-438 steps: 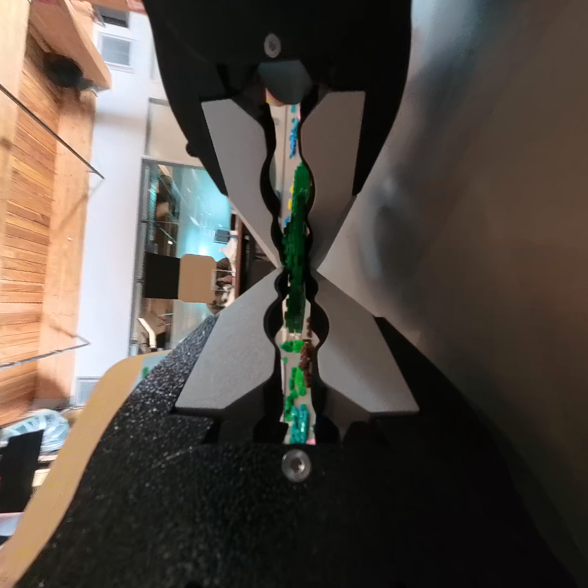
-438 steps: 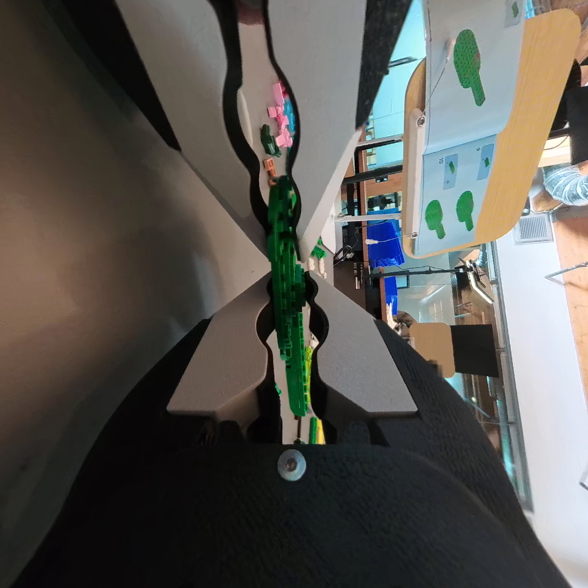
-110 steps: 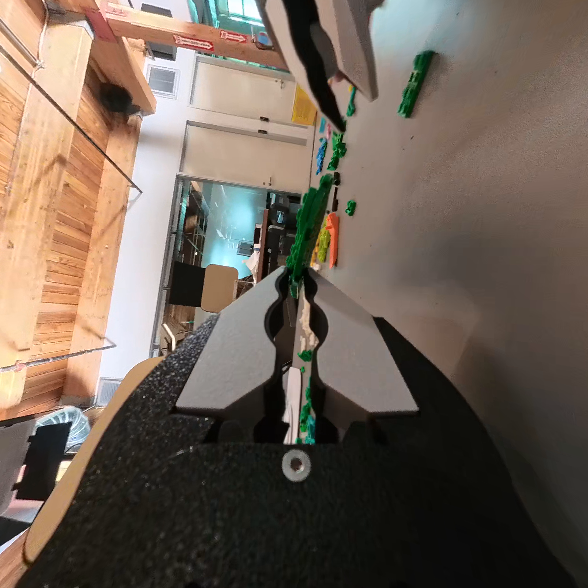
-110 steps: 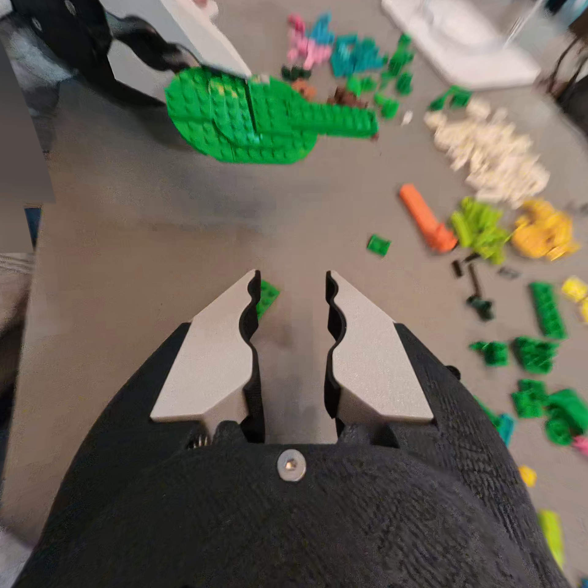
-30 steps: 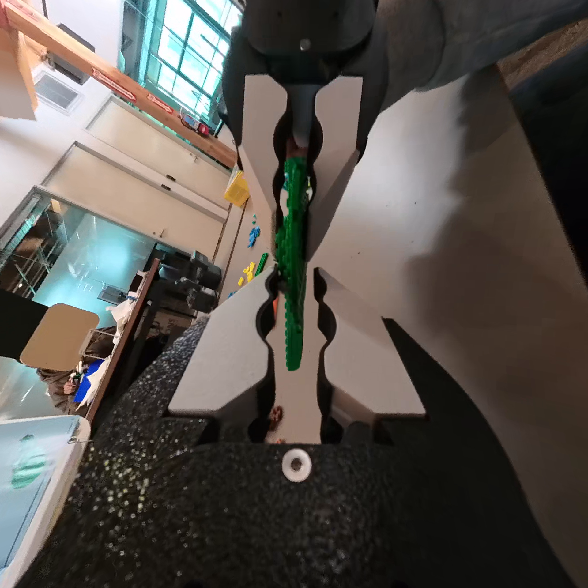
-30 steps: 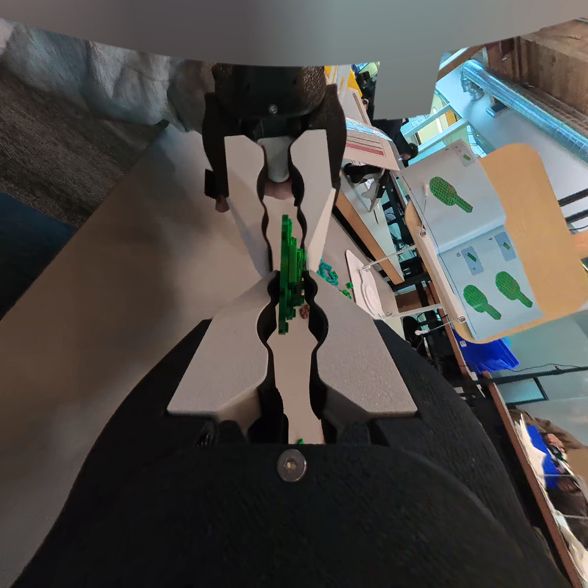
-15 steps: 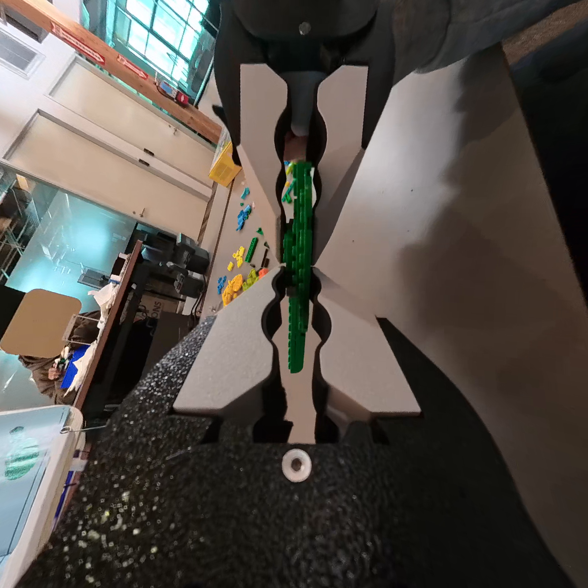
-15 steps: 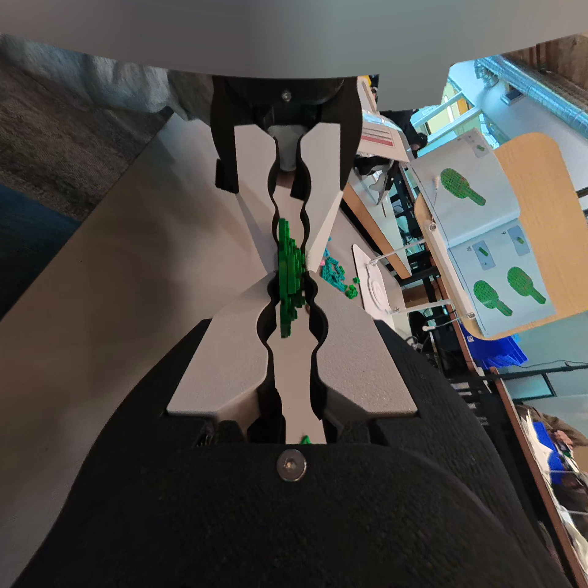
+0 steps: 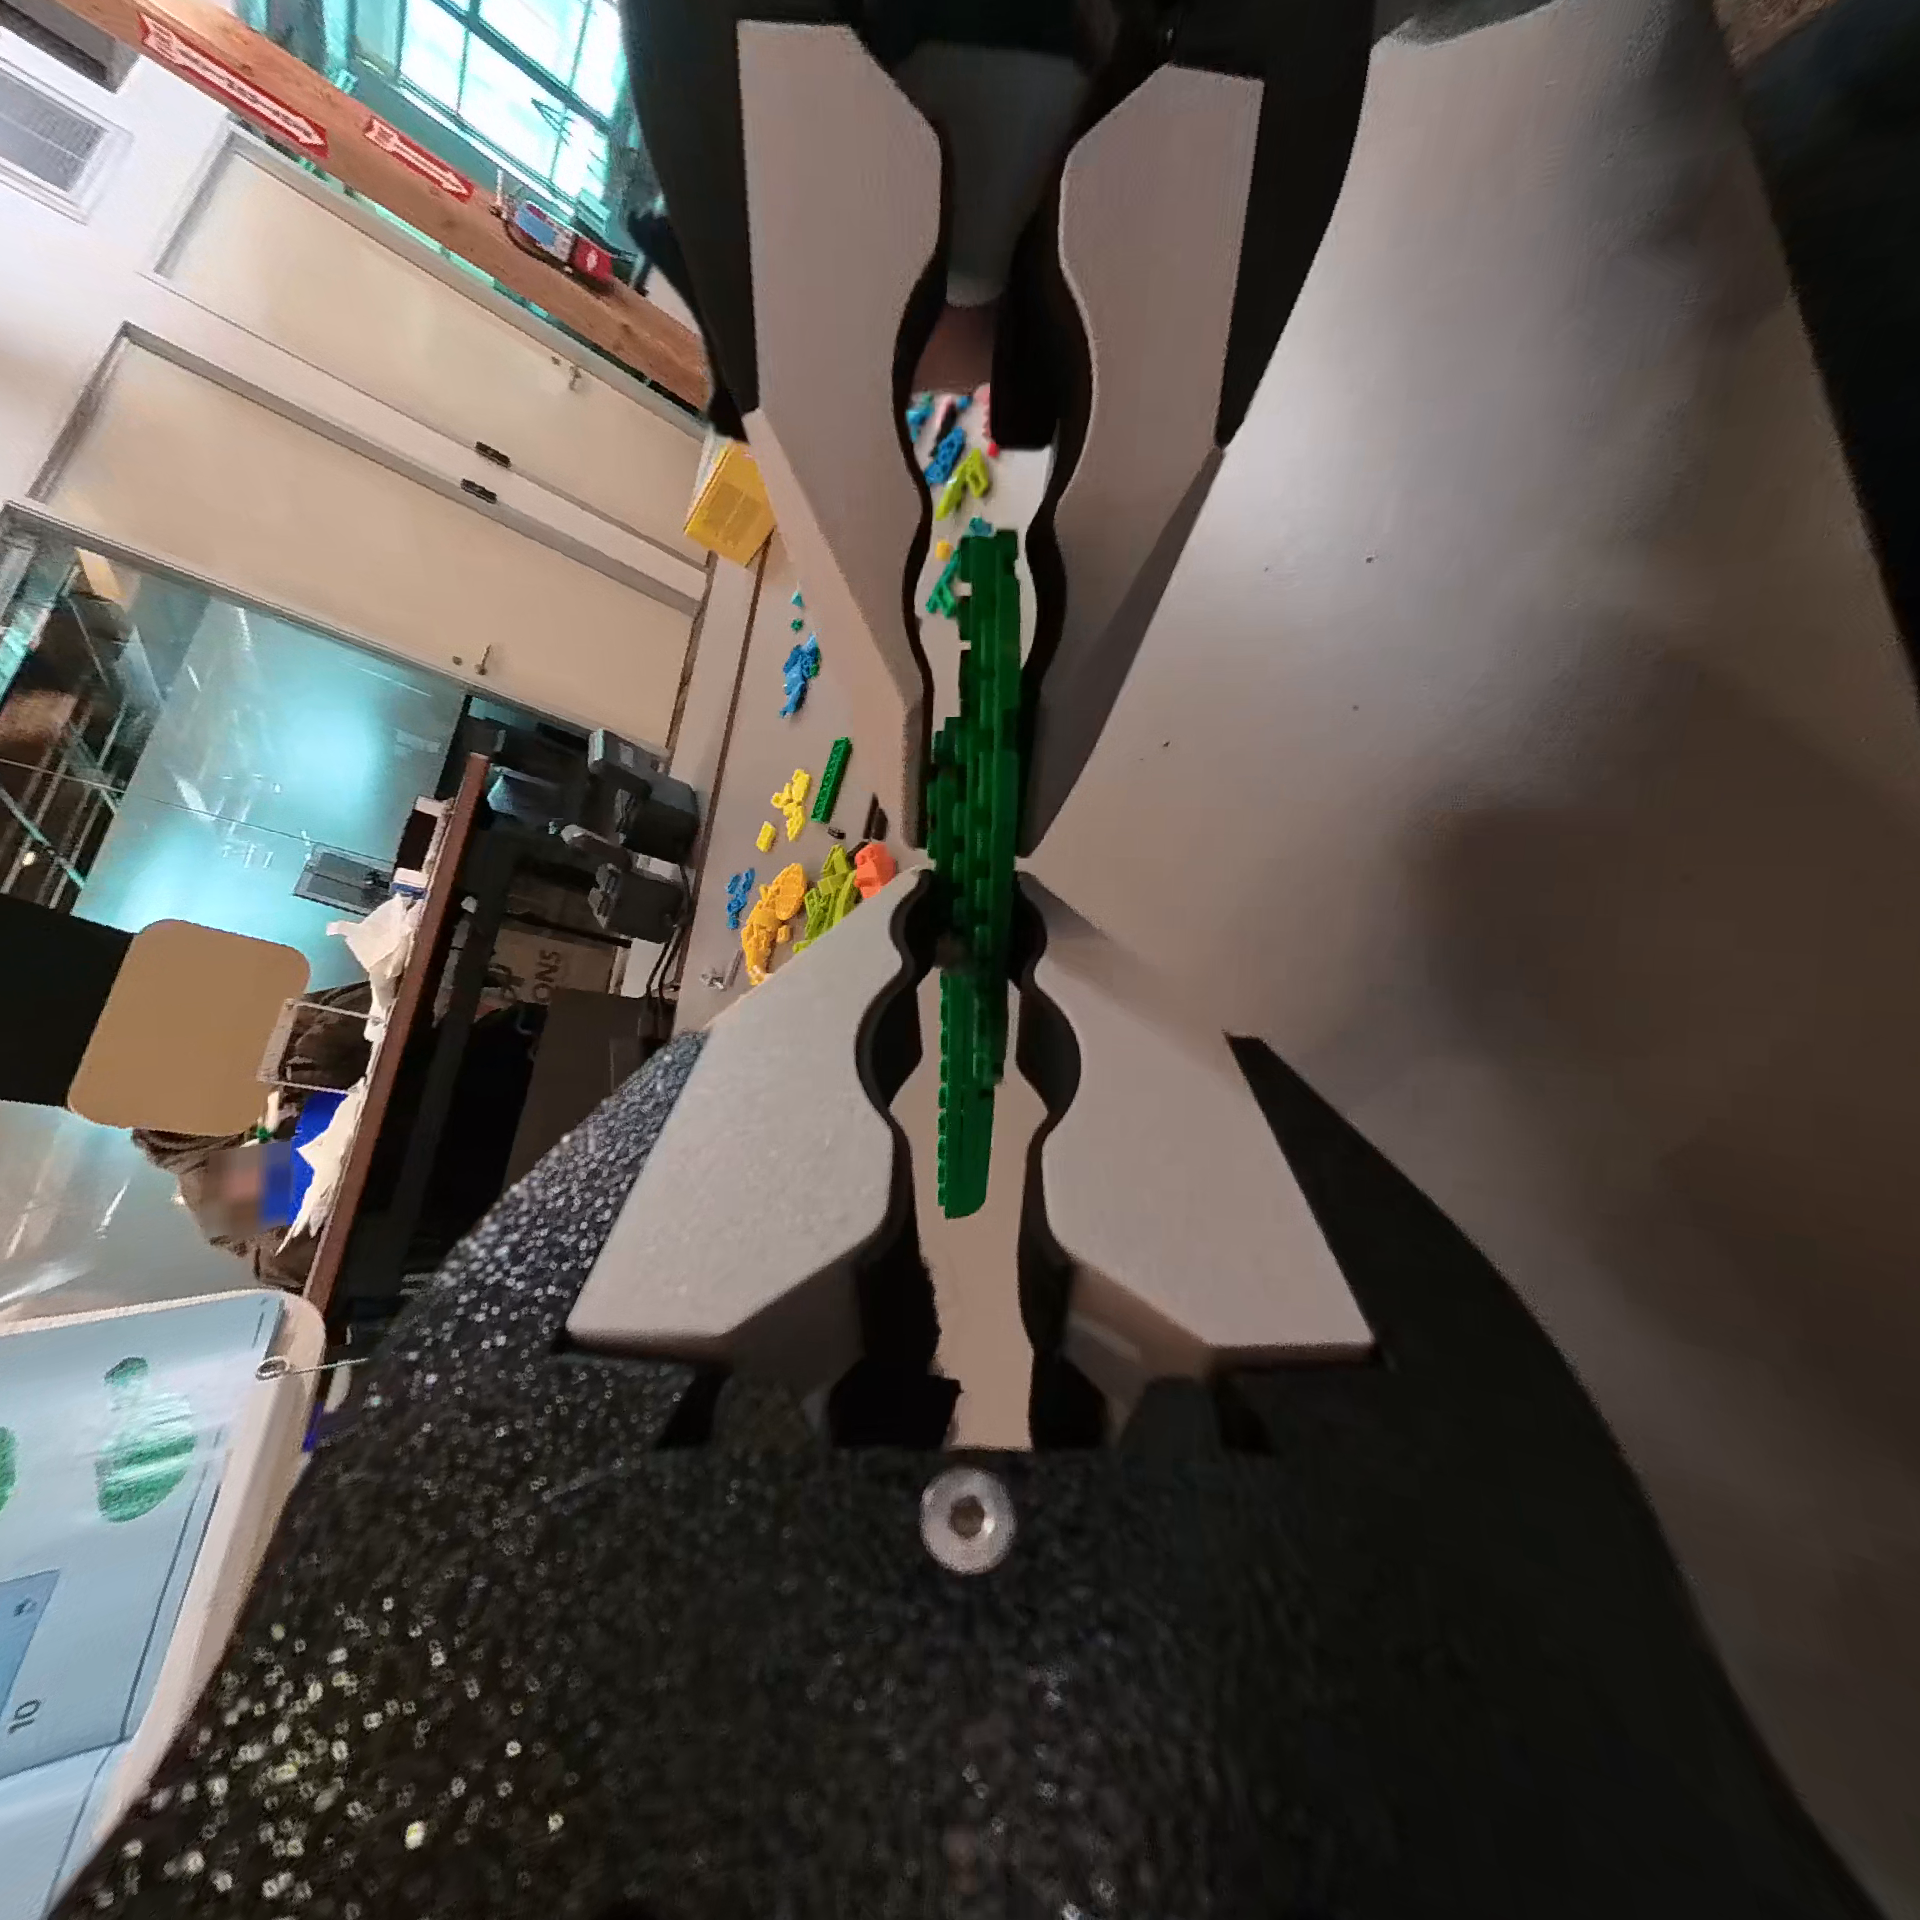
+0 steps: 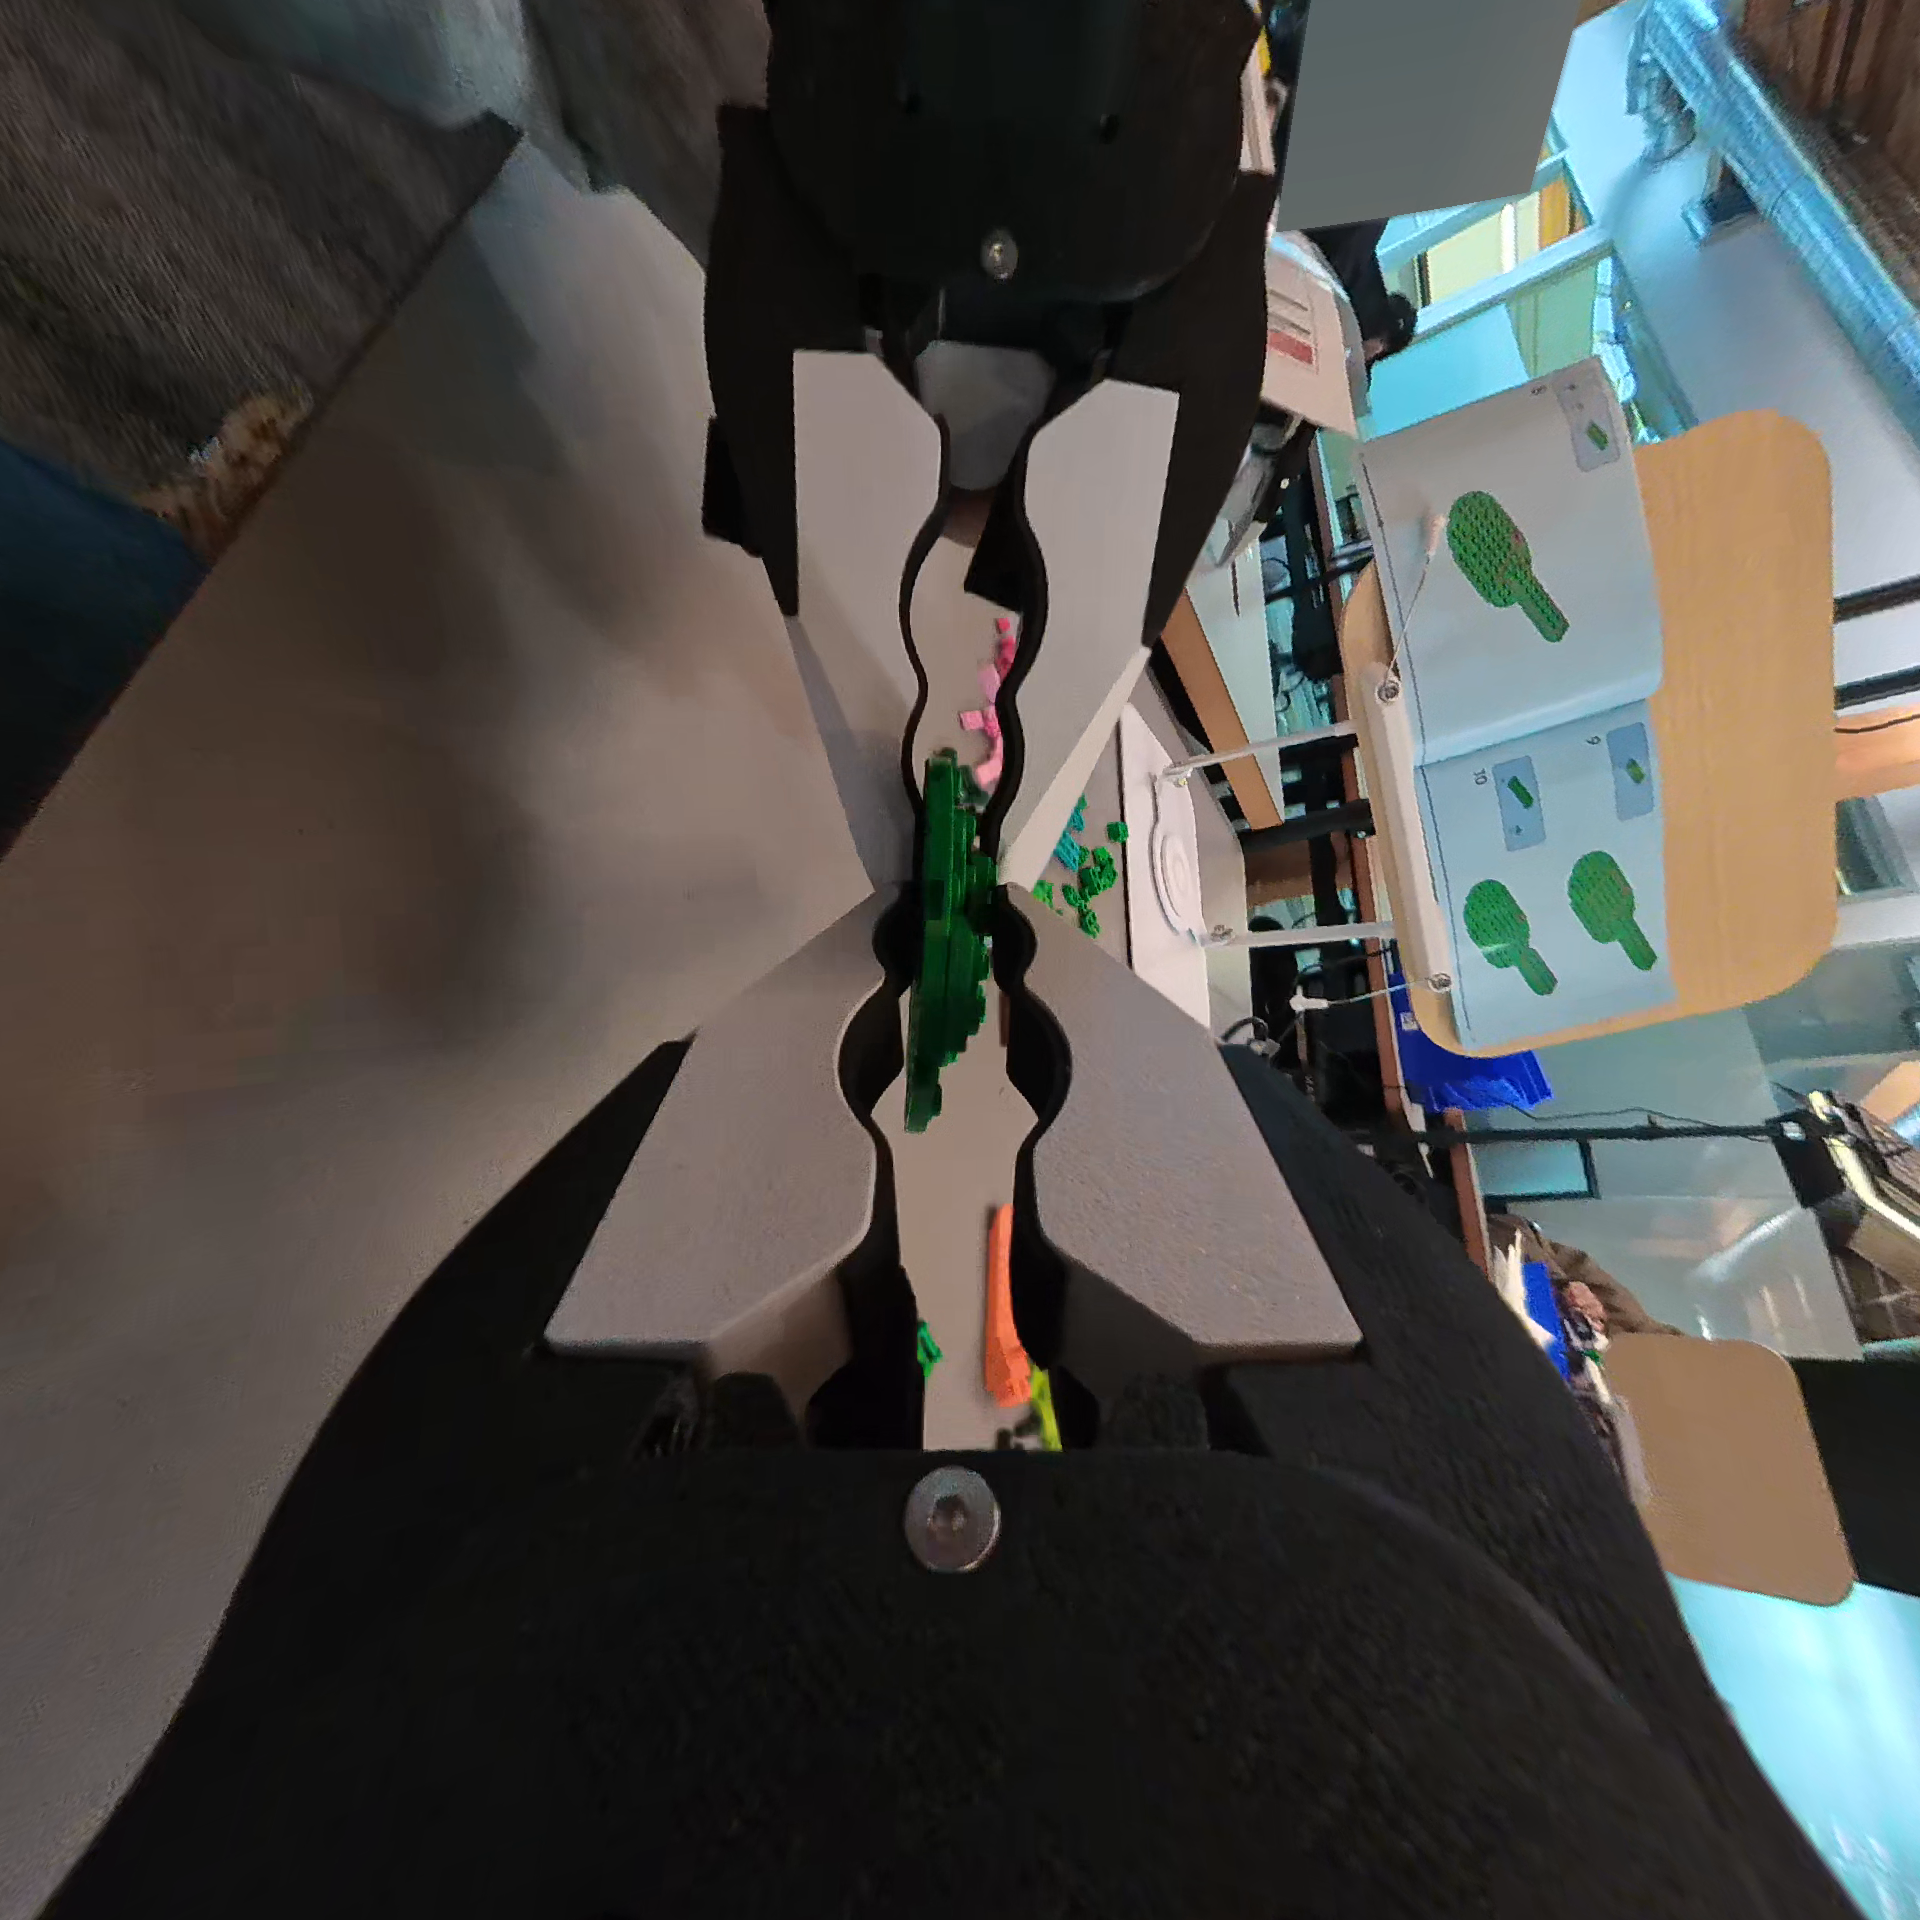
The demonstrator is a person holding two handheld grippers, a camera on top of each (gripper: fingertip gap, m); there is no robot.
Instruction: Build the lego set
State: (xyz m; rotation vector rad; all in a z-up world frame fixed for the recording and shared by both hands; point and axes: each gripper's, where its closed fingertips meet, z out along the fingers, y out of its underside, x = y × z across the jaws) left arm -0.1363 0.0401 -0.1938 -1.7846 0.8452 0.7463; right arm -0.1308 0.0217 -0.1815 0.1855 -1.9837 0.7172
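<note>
Left tool: the left tool [image 9: 971, 909] has pale grey matte fingers with wavy black rubber pads, closed onto a flat green brick plate [image 9: 977, 831] seen edge-on.
Right tool: the right tool [image 10: 951, 914] faces it tip to tip, its wavy pads pressed on the same studded green piece [image 10: 945, 935].
Green plate: thin, layered, bumpy plastic, held in the air between both tools above the surface [image 9: 1455, 727].
Surface: smooth grey, scattered with small plastic bricks: yellow pile [image 9: 774, 914], lime pieces [image 9: 831, 899], orange piece [image 9: 876, 864], blue bits [image 9: 800, 670].
Booklet: open glossy instruction booklet [image 10: 1538, 727] on a wire stand, showing green paddle shapes.
</note>
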